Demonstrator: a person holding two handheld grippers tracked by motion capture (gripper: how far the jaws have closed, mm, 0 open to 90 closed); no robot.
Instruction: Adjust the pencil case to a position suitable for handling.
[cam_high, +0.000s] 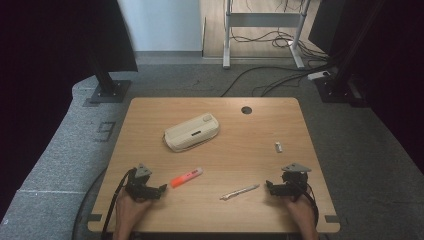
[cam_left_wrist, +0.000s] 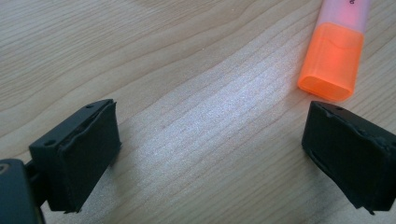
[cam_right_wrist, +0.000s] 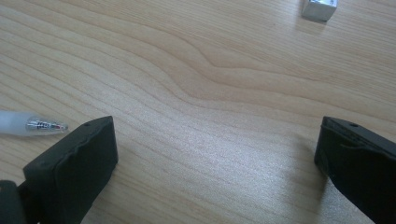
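High view: desk (cam_high: 215, 165) carries one beige pencil case (cam_high: 192, 132), one orange highlighter (cam_high: 186, 177), one pen (cam_high: 240, 192), one small silver piece (cam_high: 278, 147). Left gripper (cam_high: 161, 190) sits just beside the highlighter; right gripper (cam_high: 269, 187) near the pen.

Left gripper view: jaws released, bare wood between; highlighter cap (cam_left_wrist: 332, 65) just beyond one jaw; print unreadable.

Right gripper view: jaws released, nothing between them; pen tip (cam_right_wrist: 44, 125) beside one jaw.

The worktop (cam_left_wrist: 187, 70) is light wood with clear grain lines and a matt, slightly shiny finish. The highlighter (cam_left_wrist: 334, 56) is smooth plastic, with a translucent orange cap and a paler pink body. The pen (cam_right_wrist: 32, 124) has a frosted, see-through plastic barrel. The left hand-held gripper (cam_left_wrist: 210, 144) has matt black pads with rough, worn edges. The pencil case (cam_high: 192, 132) looks like cream plastic, matt.
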